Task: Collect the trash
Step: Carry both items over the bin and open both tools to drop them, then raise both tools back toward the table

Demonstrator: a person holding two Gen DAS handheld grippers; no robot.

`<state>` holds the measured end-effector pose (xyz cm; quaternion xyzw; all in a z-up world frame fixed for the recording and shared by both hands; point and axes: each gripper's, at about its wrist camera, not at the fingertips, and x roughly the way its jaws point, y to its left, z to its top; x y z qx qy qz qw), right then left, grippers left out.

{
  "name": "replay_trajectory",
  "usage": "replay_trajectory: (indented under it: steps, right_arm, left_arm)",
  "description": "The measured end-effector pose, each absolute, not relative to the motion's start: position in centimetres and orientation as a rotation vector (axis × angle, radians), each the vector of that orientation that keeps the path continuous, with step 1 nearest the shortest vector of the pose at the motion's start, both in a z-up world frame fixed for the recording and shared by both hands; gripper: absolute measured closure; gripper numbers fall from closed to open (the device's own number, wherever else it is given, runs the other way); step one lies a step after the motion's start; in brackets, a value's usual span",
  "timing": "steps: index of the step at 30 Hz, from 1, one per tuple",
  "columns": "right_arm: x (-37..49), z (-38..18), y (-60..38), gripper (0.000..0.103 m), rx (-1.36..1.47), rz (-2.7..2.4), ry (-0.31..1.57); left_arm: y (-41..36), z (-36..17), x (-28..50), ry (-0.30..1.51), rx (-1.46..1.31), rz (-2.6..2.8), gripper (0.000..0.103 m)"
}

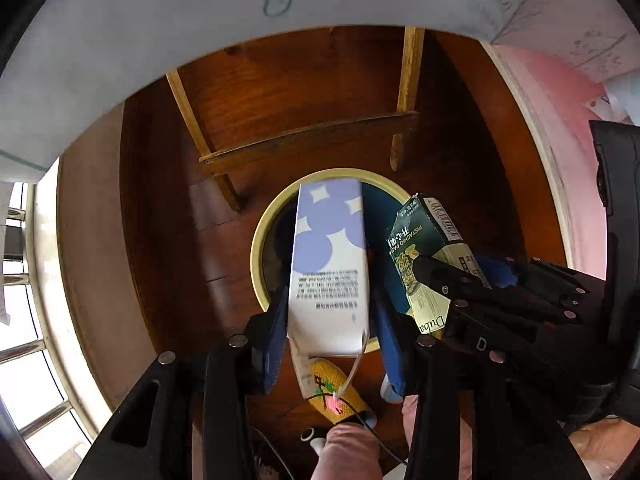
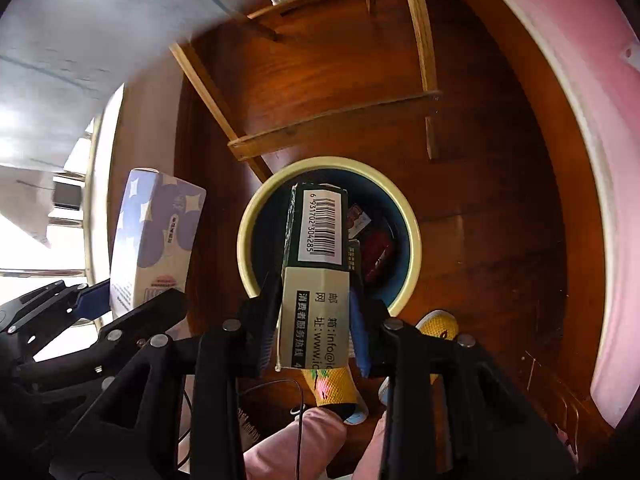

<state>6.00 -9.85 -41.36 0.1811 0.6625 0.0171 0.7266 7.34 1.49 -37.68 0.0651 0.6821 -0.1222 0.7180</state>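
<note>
A white carton with purple blobs stands upright between the blue pads of my left gripper, over a round cream-rimmed bin. A thin gap shows beside the carton, so the jaws are open. In the right wrist view, a dark green pistachio box with a barcode hangs between the fingers of my right gripper, loosely, above the same bin. That gripper is open too. Each view shows the other item off to the side: the box and the carton.
The bin stands on a dark wooden floor and holds red wrappers. A light wooden frame stands just beyond it. A person's feet in yellow slippers are beside the bin. A white cloth hangs above, and a pink surface lies to the right.
</note>
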Motion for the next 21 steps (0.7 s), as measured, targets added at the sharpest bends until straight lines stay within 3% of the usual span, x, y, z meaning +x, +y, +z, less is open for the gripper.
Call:
replay_trajectory:
  steps: [3,4,6,7,21]
  right_arm:
    - [6.6,-44.4,-10.3,0.068,0.433,0.023,1.486]
    - [6.6,-45.3,-10.6,0.06,0.449,0.018,1.494]
    - [6.5,-46.2,-10.8,0.04,0.469,0.007,1.492]
    - [5.8,-46.5,-11.4,0.039,0.475,0.008,1.479]
    - [4.9,-43.8,-11.5,0.038,0.423,-0.019,1.423]
  left_arm:
    - [2.5,-40.1,8.0,1.522,0.136,-0.244,0.024]
    - [3.1,-40.7,8.5,1.53,0.116,-0.236,0.019]
    - [3.8,-41.5,9.1,1.532,0.088,-0.219,0.019]
    - [4.1,-41.6,9.3,1.526,0.088,-0.213,0.019]
    - [3.8,-36.7,8.6,1.463,0.107,-0.202,0.019]
